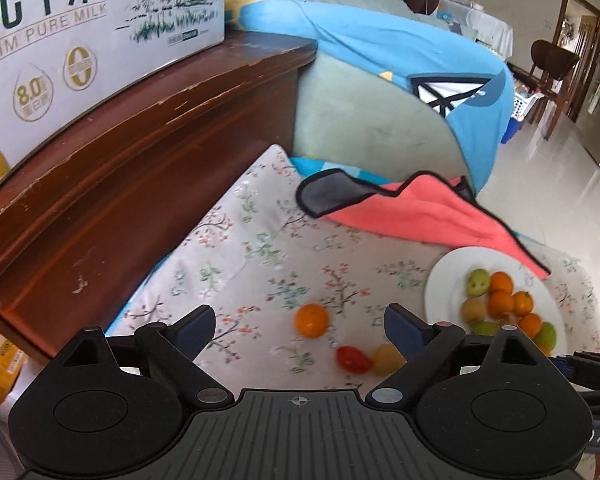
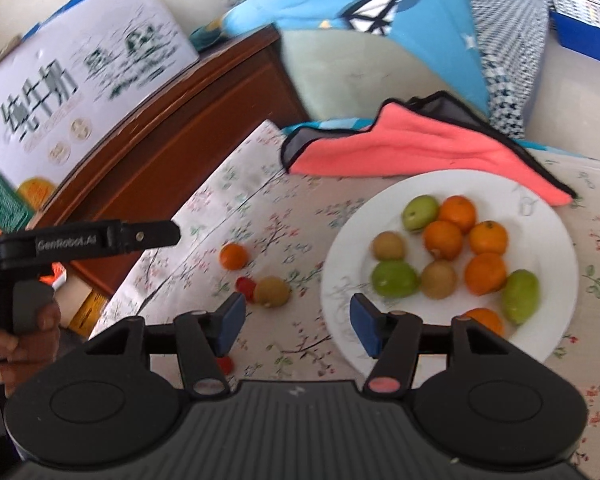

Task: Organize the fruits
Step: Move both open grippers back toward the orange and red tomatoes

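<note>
Right wrist view, plate (image 2: 340,280), five oranges, three green fruits

A lived-in home: a wooden bed frame (image 1: 148,152), heaped bedding (image 1: 380,64) (blue and green), a dining chair (image 1: 552,64) beyond.

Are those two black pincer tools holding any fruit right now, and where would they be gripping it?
Neither holds anything. The left gripper stands wide open above the flowered cloth; the right gripper is open over the round white plate's rim, touching no fruit.
</note>
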`<state>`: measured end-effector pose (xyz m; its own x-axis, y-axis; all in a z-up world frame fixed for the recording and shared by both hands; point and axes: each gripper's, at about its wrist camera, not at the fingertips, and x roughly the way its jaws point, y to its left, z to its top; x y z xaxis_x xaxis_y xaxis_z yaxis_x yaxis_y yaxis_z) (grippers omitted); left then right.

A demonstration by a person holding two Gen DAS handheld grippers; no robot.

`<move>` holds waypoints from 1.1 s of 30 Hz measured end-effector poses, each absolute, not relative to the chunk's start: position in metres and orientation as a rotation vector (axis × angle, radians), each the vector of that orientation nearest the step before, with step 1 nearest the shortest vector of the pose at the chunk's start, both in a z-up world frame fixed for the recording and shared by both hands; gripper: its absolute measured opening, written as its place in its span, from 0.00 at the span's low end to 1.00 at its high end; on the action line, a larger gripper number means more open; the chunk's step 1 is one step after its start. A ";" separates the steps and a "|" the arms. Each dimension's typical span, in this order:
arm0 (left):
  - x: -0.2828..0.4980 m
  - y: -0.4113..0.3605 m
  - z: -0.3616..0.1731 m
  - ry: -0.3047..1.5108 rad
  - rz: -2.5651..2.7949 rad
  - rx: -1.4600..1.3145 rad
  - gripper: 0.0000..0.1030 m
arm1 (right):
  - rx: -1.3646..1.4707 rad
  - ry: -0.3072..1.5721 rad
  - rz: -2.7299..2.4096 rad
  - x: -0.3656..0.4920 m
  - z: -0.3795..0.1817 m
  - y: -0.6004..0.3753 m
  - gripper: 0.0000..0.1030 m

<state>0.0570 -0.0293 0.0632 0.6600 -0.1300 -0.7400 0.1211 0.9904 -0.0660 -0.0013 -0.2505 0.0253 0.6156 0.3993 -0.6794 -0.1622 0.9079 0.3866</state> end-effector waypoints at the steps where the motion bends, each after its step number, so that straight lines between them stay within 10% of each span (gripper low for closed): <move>1: 0.057 -0.028 0.062 0.837 -0.141 -0.002 0.90 | 0.292 0.856 0.338 -0.001 0.024 -0.247 0.57; 33: 0.097 -0.041 0.000 0.879 -0.157 0.057 0.87 | 0.008 0.934 0.550 -0.007 -0.009 -0.167 0.49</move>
